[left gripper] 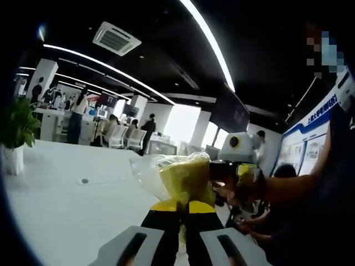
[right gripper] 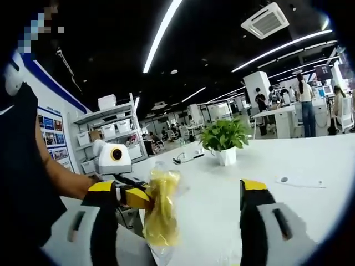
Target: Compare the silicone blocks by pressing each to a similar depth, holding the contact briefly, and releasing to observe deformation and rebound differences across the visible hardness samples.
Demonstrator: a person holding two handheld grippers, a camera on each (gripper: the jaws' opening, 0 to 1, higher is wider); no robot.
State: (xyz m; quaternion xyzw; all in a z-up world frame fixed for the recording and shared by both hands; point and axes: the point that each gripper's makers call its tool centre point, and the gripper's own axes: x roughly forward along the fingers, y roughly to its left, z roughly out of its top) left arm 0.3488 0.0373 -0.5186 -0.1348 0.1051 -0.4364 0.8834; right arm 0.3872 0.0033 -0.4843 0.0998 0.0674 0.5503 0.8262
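A clear plastic bag with yellow contents hangs above the white table. My left gripper is shut on the bag's lower part, its yellow-tipped jaws close together. In the right gripper view the same bag dangles from the left gripper, which reaches in from the left. My right gripper stands wide open, with the bag between its jaws and nearer the left one. In the left gripper view the right gripper comes in from the right, close against the bag.
A potted plant stands on the table. A small round object lies on a sheet of paper on the table. Shelves with boxes line the wall. A person's arm is close by; several people are far off.
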